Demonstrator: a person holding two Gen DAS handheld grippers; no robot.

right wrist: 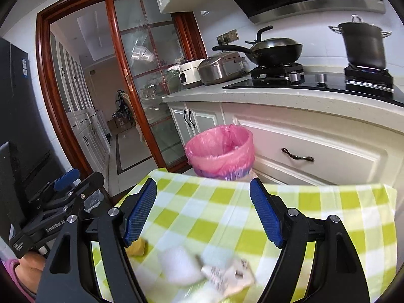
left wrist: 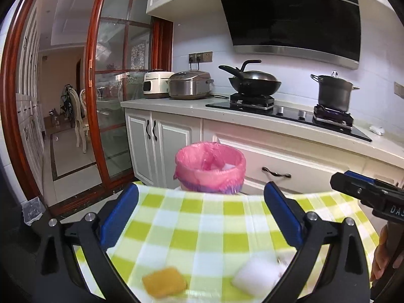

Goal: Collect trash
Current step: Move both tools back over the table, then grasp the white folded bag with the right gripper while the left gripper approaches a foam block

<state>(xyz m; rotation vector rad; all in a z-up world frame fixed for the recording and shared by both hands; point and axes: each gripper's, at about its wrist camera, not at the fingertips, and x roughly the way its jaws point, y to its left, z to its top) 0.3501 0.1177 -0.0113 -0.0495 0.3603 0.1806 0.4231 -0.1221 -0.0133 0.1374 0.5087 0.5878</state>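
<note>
the left gripper (left wrist: 202,203) stands wide, nothing between its ribbed blue pads (left wrist: 118,217); the right gripper (right wrist: 202,209) is spread too, its pads bare. both have black rigid frames with silver pivot bolts, and both hang over a table (left wrist: 202,227) under a glossy cloth checked in lime green and white.

the trash lies on that cloth, near the lower edge of both views and blurred. a flat orange-yellow slab (left wrist: 164,281), roughly rectangular with rounded corners and a spongy look, lies with its long axis about across the left view. just right of it, apart from it, is a soft white lump (left wrist: 255,274), maybe tissue. in the right view a crumpled printed paper (right wrist: 227,276) lies beside the white lump, touching or overlapping it; i cannot tell which. its direction is unclear.

past the far table edge stands a round bin (left wrist: 210,166), upright, mouth up, lined with thin wrinkled pink film folded over the rim, a purple band showing below. something pale sits inside. the table edge hides its base.

behind it run white panelled cabinets (left wrist: 161,136) with dark curved handles, close to the bin, and a pale stone counter. to the left, open tiled floor (left wrist: 73,161) leads through a red-brown framed glass door.

a person's hand (right wrist: 27,267) holds the left gripper's grip.
</note>
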